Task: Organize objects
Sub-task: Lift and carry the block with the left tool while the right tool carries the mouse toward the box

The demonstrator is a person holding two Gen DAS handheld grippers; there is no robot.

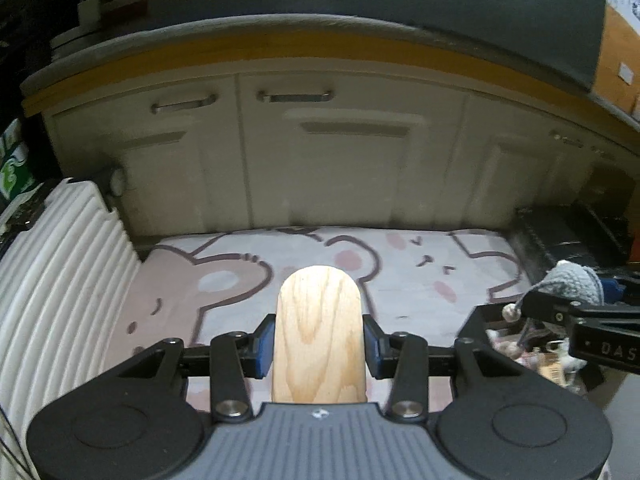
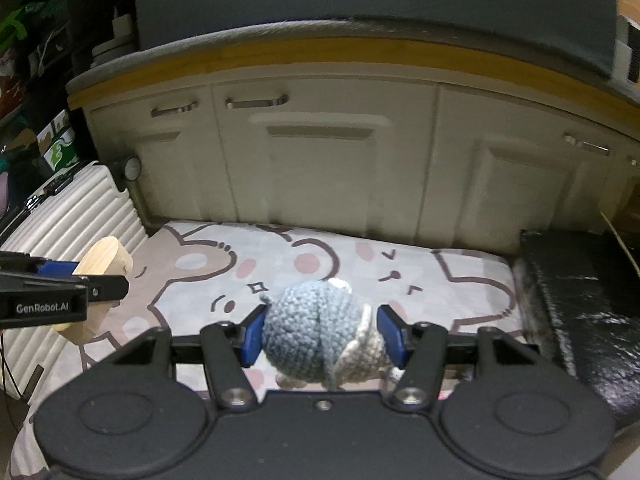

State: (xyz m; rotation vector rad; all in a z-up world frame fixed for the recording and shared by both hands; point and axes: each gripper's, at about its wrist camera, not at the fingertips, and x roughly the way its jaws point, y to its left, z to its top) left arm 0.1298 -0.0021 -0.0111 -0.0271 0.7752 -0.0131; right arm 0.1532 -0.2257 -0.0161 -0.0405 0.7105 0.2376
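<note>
The left gripper (image 1: 319, 344) has its jaws clamped on a wood block (image 1: 319, 332), a rounded-end piece with clear grain that juts forward past the blue pads (image 1: 265, 344). The right gripper (image 2: 322, 336) has its jaws clamped on a crochet toy (image 2: 316, 332), blue-grey on top and pale beneath; the yarn bulges slightly between the pads, so the hold looks soft. Both things hang in the air above the mat (image 1: 400, 276), which lies on the floor with bear drawings on it.

To carry well, I would keep both grips steady and level. The block is smooth and held only by its sides, so tipping it could let it slide. The toy squashes, and a jolt might work it loose. The grippers sit near each other, the right one showing at the right edge of the left view, so they need room not to knock.

To the left a ribbed white suitcase (image 1: 60, 280) lies along the mat. To the right stands a black box (image 2: 580, 300); near it, low in the left view, lie small bits, perhaps more toys, too blurred to name. Farther off, cream cabinets (image 1: 340, 160) close the far side, under a wood-edged top.
</note>
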